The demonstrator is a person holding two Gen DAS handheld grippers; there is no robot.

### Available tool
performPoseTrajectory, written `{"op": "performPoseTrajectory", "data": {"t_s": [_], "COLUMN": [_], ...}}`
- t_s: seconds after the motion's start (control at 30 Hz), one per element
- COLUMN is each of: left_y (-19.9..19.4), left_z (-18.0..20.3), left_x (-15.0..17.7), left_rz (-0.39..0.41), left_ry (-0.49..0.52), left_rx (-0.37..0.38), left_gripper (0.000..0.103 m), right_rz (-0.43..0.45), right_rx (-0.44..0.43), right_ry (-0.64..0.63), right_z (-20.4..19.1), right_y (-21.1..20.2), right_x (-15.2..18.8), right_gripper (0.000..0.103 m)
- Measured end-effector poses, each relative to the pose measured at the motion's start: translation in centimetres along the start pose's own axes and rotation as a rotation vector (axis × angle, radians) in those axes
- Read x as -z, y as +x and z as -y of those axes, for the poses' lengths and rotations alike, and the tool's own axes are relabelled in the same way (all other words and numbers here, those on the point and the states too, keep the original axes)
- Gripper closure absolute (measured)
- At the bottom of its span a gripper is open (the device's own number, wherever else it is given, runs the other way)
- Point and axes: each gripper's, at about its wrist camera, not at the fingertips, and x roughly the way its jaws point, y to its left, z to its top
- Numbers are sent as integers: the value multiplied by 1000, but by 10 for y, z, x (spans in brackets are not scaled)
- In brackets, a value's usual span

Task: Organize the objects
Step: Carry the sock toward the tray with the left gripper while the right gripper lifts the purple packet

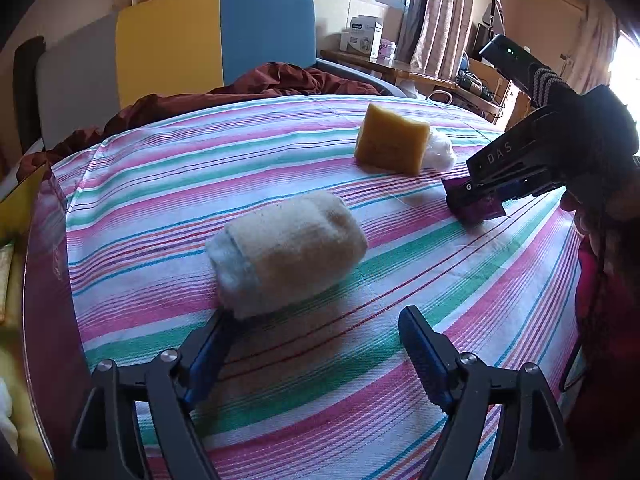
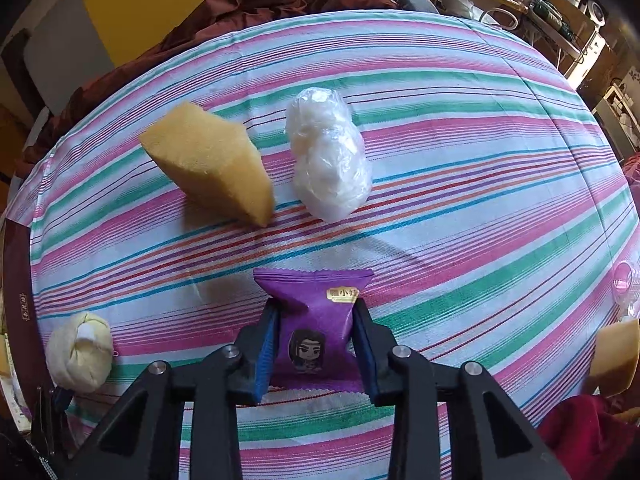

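Observation:
My right gripper [image 2: 314,316] is shut on a purple snack packet [image 2: 316,316] that rests low on the striped cloth; it also shows in the left wrist view [image 1: 478,208]. Ahead of it lie a yellow sponge [image 2: 212,160] and a white plastic-wrapped bundle [image 2: 326,156]. My left gripper [image 1: 316,320] is open, its left finger touching a rolled beige towel [image 1: 286,248]. The towel roll also shows in the right wrist view [image 2: 80,350] at lower left. The sponge [image 1: 390,142] and the bundle [image 1: 440,152] lie far right in the left wrist view.
A striped cloth [image 2: 480,184] covers the round table. A dark red blanket [image 1: 248,84] and a yellow and blue headboard [image 1: 216,36] lie behind. Another sponge piece [image 2: 614,354] and a clear item [image 2: 626,284] sit at the right edge.

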Motion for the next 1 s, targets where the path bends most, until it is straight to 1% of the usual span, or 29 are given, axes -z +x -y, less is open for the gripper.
{"op": "performPoseTrajectory", "data": {"t_s": [0.03,0.1,0.17,0.23,0.27,0.37,0.43,0.6,0.67,0.73,0.77,0.87,0.9,1.0], "left_y": [-1,-6,-10,-14,-13,-10,-8,-4,3,12,16,16,14,1], "left_z": [-1,-6,-10,-10,-12,-18,-17,-15,-15,-17,-19,-22,-21,-18], "left_x": [-1,-3,-9,-15,-19,-27,-31,-40,-44,-47,-46,-45,-44,-41], "left_rz": [-3,-12,-25,-22,-36,-65,-66,-68,-77,-110,-120,-105,-98,-69], "left_ry": [-13,-79,-135,-148,-158,-212,-197,-185,-168,-160,-162,-170,-164,-148], "left_rx": [0,13,21,-13,-34,-22,-46,-47,-60,-53,-46,-24,-24,-32], "left_gripper": [21,20,20,20,19,17,16,12,11,17,28,31,33,33], "right_rz": [5,14,15,17,19,19,20,18,19,19,19,23,27,42], "right_rx": [-1,-14,-9,-7,-14,-15,-10,-11,-8,-2,-2,-5,-9,-22], "right_ry": [-6,-17,-31,-42,-46,-75,-98,-109,-118,-127,-129,-135,-140,-156], "right_z": [-1,-2,-3,-3,-3,-11,-14,-12,-12,-12,-11,-9,-9,-9], "right_y": [0,-1,0,0,-1,1,1,2,2,3,3,3,3,1], "right_x": [-1,-3,-4,-6,-7,-10,-11,-16,-18,-20,-21,-25,-27,-32], "right_gripper": [69,69,69,69,69,69,69,69,69,69,69,69,69,69]}}
